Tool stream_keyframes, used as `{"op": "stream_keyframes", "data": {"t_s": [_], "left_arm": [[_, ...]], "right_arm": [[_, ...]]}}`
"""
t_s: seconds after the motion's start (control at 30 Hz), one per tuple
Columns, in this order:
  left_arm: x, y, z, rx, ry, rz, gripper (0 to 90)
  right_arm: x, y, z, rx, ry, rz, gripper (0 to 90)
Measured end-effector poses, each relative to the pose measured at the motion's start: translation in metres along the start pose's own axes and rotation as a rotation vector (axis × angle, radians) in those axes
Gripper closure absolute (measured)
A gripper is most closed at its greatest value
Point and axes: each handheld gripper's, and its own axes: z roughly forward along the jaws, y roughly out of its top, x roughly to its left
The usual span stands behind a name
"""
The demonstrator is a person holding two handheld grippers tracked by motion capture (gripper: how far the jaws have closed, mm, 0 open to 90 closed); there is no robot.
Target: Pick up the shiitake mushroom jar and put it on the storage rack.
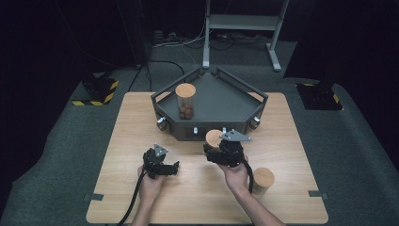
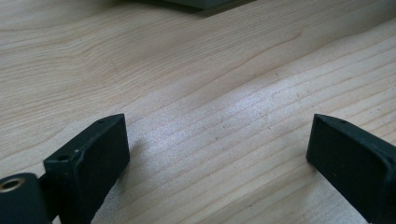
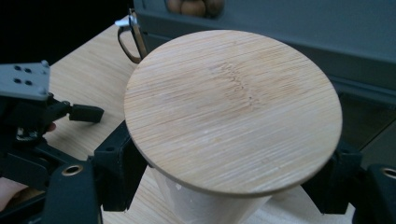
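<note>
Right gripper is clamping its jaws on the jar beneath its wooden lid, by the tray. Probably rigid, smooth, slippery. Left gripper is sitting wide open, empty, over the counter.

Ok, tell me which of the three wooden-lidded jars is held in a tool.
The clear wooden-lidded jar in the right tool, by the grey tray's front. The nut-filled jar stands in the tray; the third jar stands alone.
</note>
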Motion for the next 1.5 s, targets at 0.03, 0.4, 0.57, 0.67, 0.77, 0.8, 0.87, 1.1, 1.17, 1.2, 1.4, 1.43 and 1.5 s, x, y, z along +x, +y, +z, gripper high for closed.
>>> {"op": "stream_keyframes", "data": {"t_s": [0.03,0.4,0.57,0.67,0.77,0.8,0.87,1.1,1.17,1.2,1.4,1.43,1.5], "left_arm": [[0.000,0.000,0.000,0.000,0.000,0.000,6.0],[0.000,0.000,0.000,0.000,-0.001,-0.001,6.0],[0.000,0.000,0.000,0.000,-0.001,0.000,6.0],[0.000,0.000,0.000,0.000,-0.001,0.000,6.0],[0.000,0.000,0.000,-0.001,-0.002,-0.001,6.0],[0.000,0.000,0.000,-0.001,-0.003,-0.002,6.0],[0.000,0.000,0.000,0.000,-0.004,-0.003,6.0],[0.000,0.000,0.000,-0.001,-0.004,-0.003,6.0],[0.000,0.000,0.000,-0.002,-0.003,-0.005,6.0],[0.001,0.000,0.000,-0.001,-0.004,-0.003,6.0],[0.001,0.000,0.000,-0.001,-0.004,-0.004,6.0],[0.001,0.000,0.000,-0.001,-0.004,-0.003,6.0],[0.001,0.000,0.000,-0.001,-0.004,-0.004,6.0]], "right_arm": [[0.000,0.002,-0.001,-0.006,0.001,-0.003,25.6],[-0.006,0.026,-0.010,-0.028,0.002,0.012,25.6],[-0.010,0.038,-0.012,-0.027,0.001,0.002,25.6],[-0.013,0.043,-0.012,-0.025,0.006,0.008,25.6],[-0.018,0.054,-0.012,-0.024,-0.001,0.015,25.6],[-0.019,0.057,-0.011,-0.021,-0.004,0.016,25.6],[-0.021,0.063,-0.010,-0.019,-0.012,0.009,25.6],[-0.024,0.082,-0.004,-0.012,-0.049,-0.015,25.6],[-0.025,0.086,-0.001,-0.009,-0.055,-0.019,25.6],[-0.025,0.087,-0.001,-0.007,-0.057,-0.022,25.6],[-0.027,0.098,0.007,-0.003,-0.073,-0.019,25.6],[-0.028,0.100,0.008,-0.004,-0.075,-0.013,25.6],[-0.029,0.103,0.012,-0.005,-0.080,-0.003,25.6]]}}
